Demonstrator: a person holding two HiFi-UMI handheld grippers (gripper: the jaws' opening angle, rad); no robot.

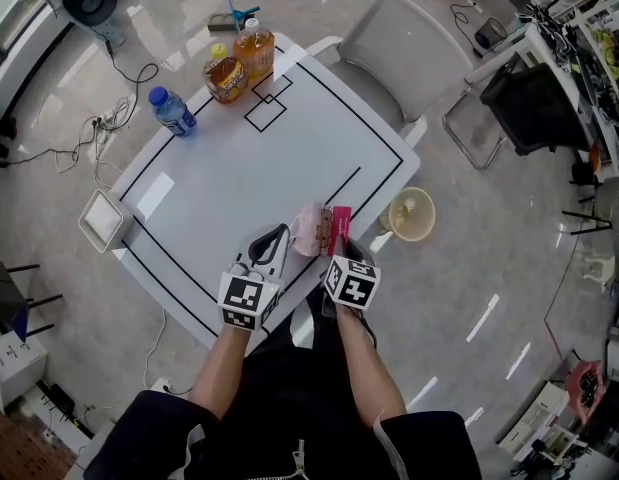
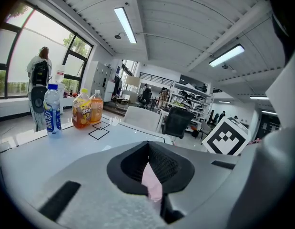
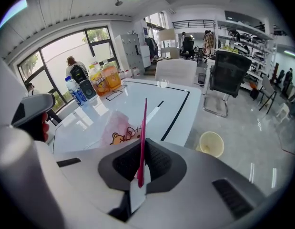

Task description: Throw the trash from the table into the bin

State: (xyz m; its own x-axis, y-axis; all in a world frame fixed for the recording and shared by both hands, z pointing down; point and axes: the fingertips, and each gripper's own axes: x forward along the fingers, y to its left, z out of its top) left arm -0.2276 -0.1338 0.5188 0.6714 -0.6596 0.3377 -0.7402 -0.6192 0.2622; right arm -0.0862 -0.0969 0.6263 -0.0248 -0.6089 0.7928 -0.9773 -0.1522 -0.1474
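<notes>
- Table (image 1: 239,168): white, black-lined; carries the trash at its near right edge.
- Bin (image 1: 412,214): pale, round, open; stands on the floor just beside the table's right side, near the trash.
- Left gripper (image 2: 149,168): pressed together on a strip of the wrapper.
- Right gripper (image 3: 141,175): pinched on the packet's near end, with the packet edge-on between the jaws.
- Wrapper (image 1: 307,230): pale pink film with a bear print, crumpled, just left of the packet. Probably light, limp and slippery; best taken by a bunched fold, not a loose corner.
- Packet (image 3: 143,132): magenta, thin, flat. Likely light and fairly stiff; should stay put under a firm edge pinch.
</notes>
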